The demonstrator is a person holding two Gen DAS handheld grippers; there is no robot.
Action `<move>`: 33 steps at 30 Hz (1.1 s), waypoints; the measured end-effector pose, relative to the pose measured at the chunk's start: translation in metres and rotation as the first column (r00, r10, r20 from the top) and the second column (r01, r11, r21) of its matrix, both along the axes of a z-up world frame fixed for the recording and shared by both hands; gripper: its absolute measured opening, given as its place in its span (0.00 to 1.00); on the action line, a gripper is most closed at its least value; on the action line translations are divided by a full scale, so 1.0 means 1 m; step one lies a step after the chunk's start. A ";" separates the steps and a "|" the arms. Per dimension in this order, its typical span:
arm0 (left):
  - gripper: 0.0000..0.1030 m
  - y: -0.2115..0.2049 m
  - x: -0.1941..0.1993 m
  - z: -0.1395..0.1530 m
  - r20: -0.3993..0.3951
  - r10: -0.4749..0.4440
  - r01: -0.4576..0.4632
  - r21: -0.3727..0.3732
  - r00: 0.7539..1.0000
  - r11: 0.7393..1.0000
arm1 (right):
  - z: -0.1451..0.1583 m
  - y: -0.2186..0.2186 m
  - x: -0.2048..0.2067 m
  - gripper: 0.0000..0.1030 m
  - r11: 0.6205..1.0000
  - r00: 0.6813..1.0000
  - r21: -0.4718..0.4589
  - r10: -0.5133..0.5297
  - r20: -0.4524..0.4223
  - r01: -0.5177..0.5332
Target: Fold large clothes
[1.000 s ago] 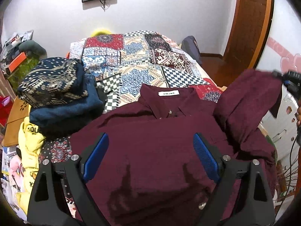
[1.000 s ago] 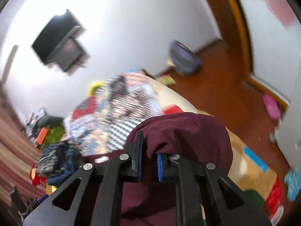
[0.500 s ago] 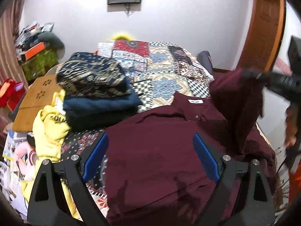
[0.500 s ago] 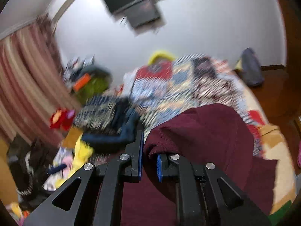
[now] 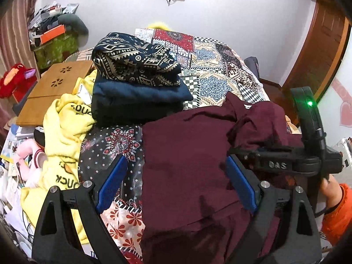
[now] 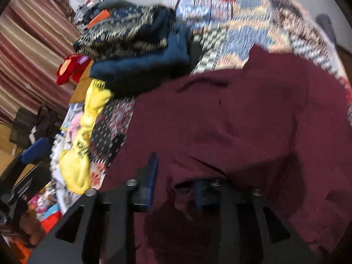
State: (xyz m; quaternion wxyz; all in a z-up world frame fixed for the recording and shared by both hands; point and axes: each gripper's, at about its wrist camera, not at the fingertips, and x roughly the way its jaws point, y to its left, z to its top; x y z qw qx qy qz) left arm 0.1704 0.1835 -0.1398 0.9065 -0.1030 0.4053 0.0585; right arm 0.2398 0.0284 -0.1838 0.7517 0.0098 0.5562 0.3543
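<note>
A large maroon shirt [image 5: 187, 154] lies flat on the patchwork bedspread [image 5: 220, 66]. Its right sleeve [image 5: 264, 123] is folded in over the body. My left gripper [image 5: 176, 182] is open and empty, hovering above the shirt's lower half. My right gripper [image 6: 173, 182] is low over the shirt [image 6: 242, 114], its jaws parted with a bunch of sleeve cloth [image 6: 187, 176] lying loose between them; the view is blurred. It also shows in the left wrist view [image 5: 233, 151] at the right, over the folded sleeve.
A stack of folded dark blue and patterned clothes [image 5: 136, 83] sits at the shirt's upper left. A yellow garment [image 5: 63, 136] hangs at the bed's left edge. A wooden board [image 5: 52, 90] and clutter lie left of the bed. A door [image 5: 319, 50] is at right.
My right gripper carried the sleeve left and down over the shirt's body, and its jaws have parted from the cloth. My left gripper shifted, still open.
</note>
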 end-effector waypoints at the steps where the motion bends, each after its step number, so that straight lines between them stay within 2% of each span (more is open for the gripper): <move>1: 0.88 -0.001 0.001 0.000 0.000 -0.001 0.001 0.003 1.000 1.000 | 0.001 0.000 -0.002 0.41 1.000 1.000 0.000 0.010 -0.012 -0.010; 3: 0.88 -0.004 0.002 0.002 0.006 -0.004 0.004 0.008 1.000 1.000 | 0.010 -0.005 -0.006 0.43 1.000 1.000 0.003 0.022 0.000 -0.022; 7: 0.88 -0.015 0.009 0.007 0.017 -0.027 0.027 0.022 0.999 0.999 | 0.039 -0.023 -0.013 0.44 1.000 0.995 0.014 0.022 0.096 -0.024; 9: 0.88 -0.023 0.016 0.009 0.018 -0.045 0.044 0.033 0.999 0.998 | 0.058 -0.039 -0.015 0.52 0.999 0.989 0.039 0.007 0.146 -0.013; 10: 0.88 -0.028 0.018 0.010 0.019 -0.054 0.053 0.040 0.998 0.998 | 0.070 -0.050 -0.016 0.58 0.998 0.984 0.056 -0.009 0.180 -0.002; 13: 0.88 -0.047 0.030 0.013 0.018 -0.093 0.092 0.073 0.995 0.993 | 0.096 -0.085 -0.018 0.64 0.995 0.955 0.085 -0.075 0.288 0.052; 15: 0.88 -0.063 0.038 0.014 0.010 -0.124 0.123 0.091 0.992 0.988 | 0.107 -0.106 -0.018 0.66 0.992 0.933 0.079 -0.119 0.340 0.098; 18: 0.88 -0.084 0.052 0.013 -0.008 -0.170 0.170 0.101 0.985 0.980 | 0.115 -0.144 -0.014 0.66 0.982 0.909 0.078 -0.187 0.372 0.170; 22: 0.88 -0.110 0.076 0.014 -0.029 -0.224 0.225 0.097 0.974 0.969 | 0.109 -0.187 -0.008 0.66 0.963 0.883 0.061 -0.266 0.387 0.263; 25: 0.88 -0.133 0.100 0.016 -0.045 -0.260 0.264 0.145 0.965 0.954 | 0.095 -0.218 -0.002 0.67 0.937 0.867 0.027 -0.332 0.372 0.347; 29: 0.88 -0.160 0.138 0.012 -0.100 -0.319 0.334 0.219 0.942 0.917 | 0.067 -0.249 0.007 0.67 0.908 0.864 -0.026 -0.389 0.319 0.418; 31: 0.88 -0.169 0.160 0.001 -0.154 -0.333 0.364 0.272 0.930 0.891 | 0.052 -0.260 0.010 0.67 0.895 0.864 -0.058 -0.409 0.293 0.443; 33: 0.88 -0.171 0.177 -0.014 -0.208 -0.326 0.377 0.295 0.922 0.878 | 0.037 -0.270 0.012 0.67 0.885 0.865 -0.080 -0.424 0.267 0.458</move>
